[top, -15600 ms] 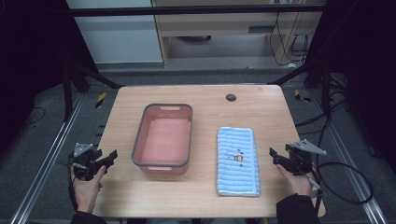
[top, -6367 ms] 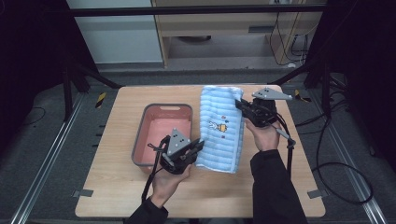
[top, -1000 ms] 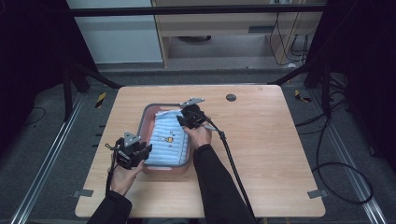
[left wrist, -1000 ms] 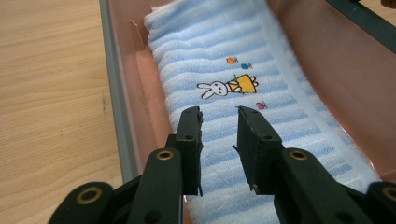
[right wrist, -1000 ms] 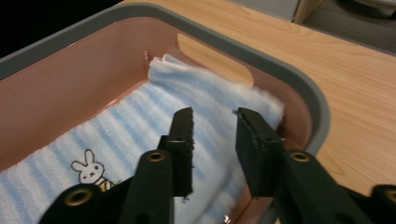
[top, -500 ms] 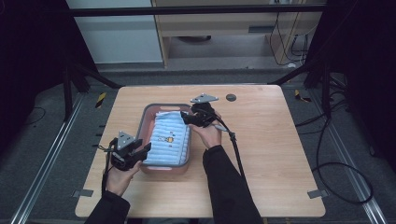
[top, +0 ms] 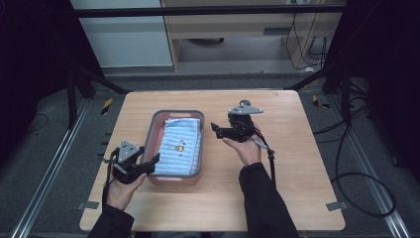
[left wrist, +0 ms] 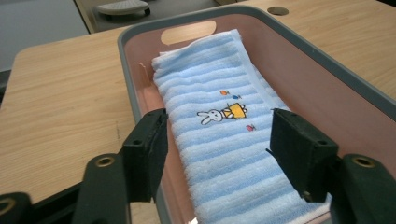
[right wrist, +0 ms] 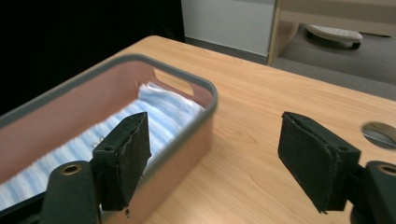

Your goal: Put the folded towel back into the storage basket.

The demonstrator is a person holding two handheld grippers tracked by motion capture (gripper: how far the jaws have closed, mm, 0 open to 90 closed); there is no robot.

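Folded light-blue striped towel lying in pink plastic tub. Left tongs just opening, released over towel; right tongs also just opening, empty, beside tub.

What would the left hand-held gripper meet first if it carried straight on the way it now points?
Most likely the folded blue towel lying in the pink bin. The left hand-held gripper is open, its jaws either side of the towel's near end, which sits directly ahead; how near is hard to judge.
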